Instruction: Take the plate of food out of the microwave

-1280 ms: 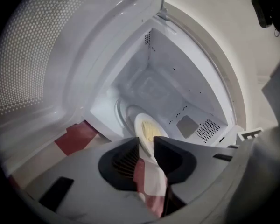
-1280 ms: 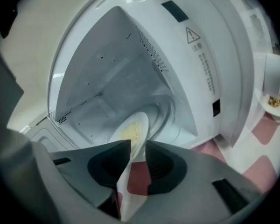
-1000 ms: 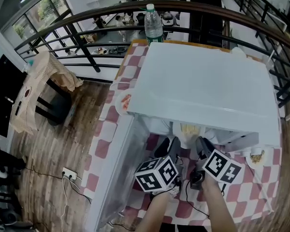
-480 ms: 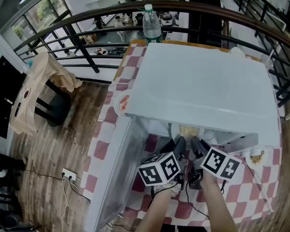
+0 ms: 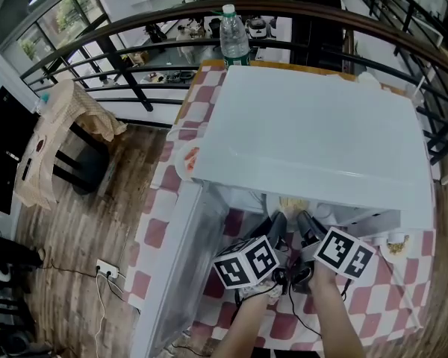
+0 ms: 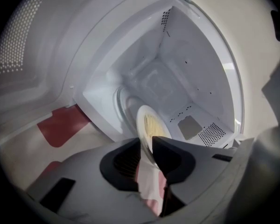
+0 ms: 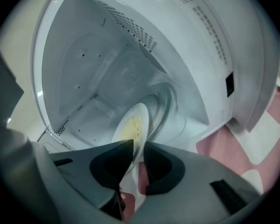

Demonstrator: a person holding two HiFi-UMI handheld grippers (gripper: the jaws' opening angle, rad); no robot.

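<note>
The white microwave [image 5: 313,133] stands on a red-and-white checked table with its door [image 5: 175,267] swung open to the left. Inside, a white plate [image 6: 149,122] of yellow food sits on the glass turntable [image 7: 164,101]. In the head view only the plate's [image 5: 293,203] front edge shows under the microwave's top. My left gripper [image 6: 146,143] has its jaws closing, with the plate's near rim between them and touching both. My right gripper [image 7: 138,146] is closing too, its dark jaws pinching the rim of the plate [image 7: 130,125]. Both grippers, left [image 5: 276,224] and right [image 5: 306,222], reach side by side into the opening.
A water bottle [image 5: 235,39] stands behind the microwave. A small dish [image 5: 188,159] lies on the table at its left and a bowl of food [image 5: 394,243] at its right. A black railing rings the table. A chair draped with cloth [image 5: 67,136] stands on the wooden floor.
Both grippers have moved forward to the microwave's opening, and the left one has drawn right, closer to the right one. The microwave and its door have not moved.
</note>
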